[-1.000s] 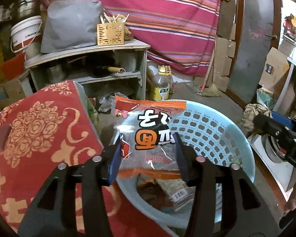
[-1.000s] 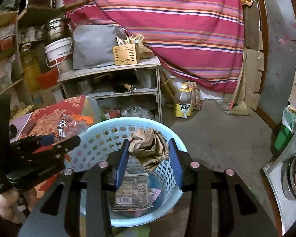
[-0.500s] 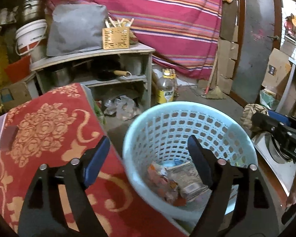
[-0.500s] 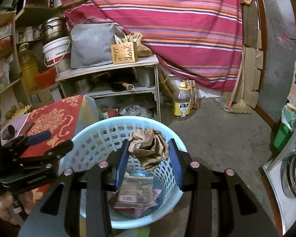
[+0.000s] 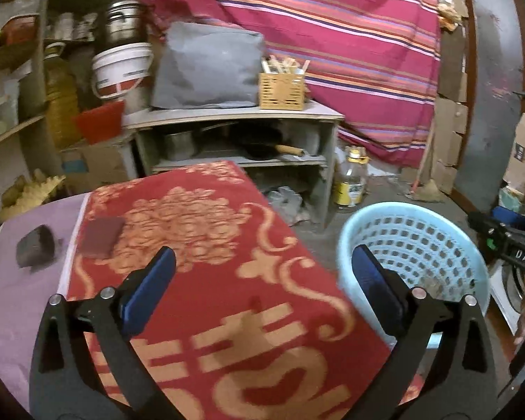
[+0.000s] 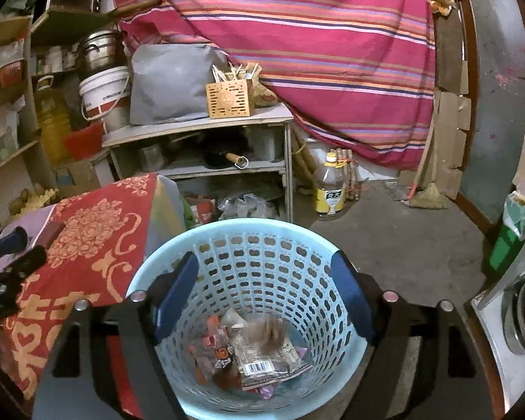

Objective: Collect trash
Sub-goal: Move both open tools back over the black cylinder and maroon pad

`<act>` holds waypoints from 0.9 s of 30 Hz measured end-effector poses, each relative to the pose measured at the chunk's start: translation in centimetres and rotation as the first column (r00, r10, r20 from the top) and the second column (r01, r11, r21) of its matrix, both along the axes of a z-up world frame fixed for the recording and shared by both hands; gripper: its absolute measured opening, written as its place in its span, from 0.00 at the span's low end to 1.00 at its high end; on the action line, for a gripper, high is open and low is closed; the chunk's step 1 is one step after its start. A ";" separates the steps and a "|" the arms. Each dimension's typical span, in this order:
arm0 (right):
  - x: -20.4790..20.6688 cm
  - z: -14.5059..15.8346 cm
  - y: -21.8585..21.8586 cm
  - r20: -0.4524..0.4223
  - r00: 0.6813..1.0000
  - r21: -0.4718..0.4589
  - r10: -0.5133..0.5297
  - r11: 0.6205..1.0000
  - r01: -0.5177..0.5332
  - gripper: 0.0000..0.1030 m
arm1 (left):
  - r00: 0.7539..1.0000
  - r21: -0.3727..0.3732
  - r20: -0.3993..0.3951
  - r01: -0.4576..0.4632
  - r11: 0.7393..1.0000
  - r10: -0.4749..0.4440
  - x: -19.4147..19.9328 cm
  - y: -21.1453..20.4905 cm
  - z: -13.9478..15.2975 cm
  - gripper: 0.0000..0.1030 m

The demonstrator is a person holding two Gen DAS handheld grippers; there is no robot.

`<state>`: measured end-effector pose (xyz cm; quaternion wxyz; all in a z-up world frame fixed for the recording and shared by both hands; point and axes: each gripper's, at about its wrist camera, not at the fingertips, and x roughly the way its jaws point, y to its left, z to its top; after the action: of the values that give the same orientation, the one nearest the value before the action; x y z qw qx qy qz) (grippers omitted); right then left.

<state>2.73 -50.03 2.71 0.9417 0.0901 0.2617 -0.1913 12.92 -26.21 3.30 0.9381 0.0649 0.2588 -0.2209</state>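
Observation:
A light blue perforated basket (image 6: 262, 262) stands on the floor beside the table; it also shows in the left wrist view (image 5: 420, 238). Inside it lie snack wrappers (image 6: 259, 360) and a blurred brown paper wad (image 6: 271, 332). My right gripper (image 6: 262, 297) is open and empty, directly above the basket. My left gripper (image 5: 262, 287) is open and empty over the red and gold tablecloth (image 5: 199, 245), left of the basket. A dark red flat piece (image 5: 101, 236) and a dark grey object (image 5: 35, 250) lie on the table ahead of it.
A grey shelf unit (image 5: 234, 140) with pans, a grey bag and a wooden box stands behind the table. An oil bottle (image 6: 330, 192) stands on the concrete floor. A striped cloth hangs at the back. A green bin (image 6: 511, 234) sits at the right.
My left gripper let the orange snack bag fall into the basket, opened wide and swung left over the table. My right gripper opened and the brown paper wad dropped into the basket.

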 end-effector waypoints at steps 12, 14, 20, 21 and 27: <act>0.4 3.6 8.2 0.078 0.987 -0.049 0.137 0.990 -0.133 0.88 | 0.985 0.003 0.048 -0.167 0.986 0.167 0.5 10.8 2.0 0.95; 1.1 3.7 9.9 0.074 0.984 -0.059 0.162 0.986 -0.158 0.88 | 0.980 0.013 0.060 -0.193 0.981 0.192 0.5 12.4 2.2 0.95; 3.0 3.8 14.8 0.058 0.972 -0.094 0.229 0.970 -0.223 0.88 | 0.963 0.001 0.055 -0.265 0.964 0.265 1.2 17.1 2.5 0.95; 3.4 3.7 15.4 0.057 0.970 -0.096 0.235 0.969 -0.229 0.88 | 0.959 0.000 0.054 -0.277 0.961 0.277 1.3 18.0 2.5 0.95; 5.7 3.3 19.0 0.044 0.961 -0.093 0.274 0.959 -0.269 0.88 | 0.940 0.006 0.041 -0.339 0.941 0.339 2.2 22.1 2.1 0.95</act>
<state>8.43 -31.05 6.01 0.9691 0.0179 0.2362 -0.0688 15.10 -4.10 5.40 0.9666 0.0299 0.2488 -0.0532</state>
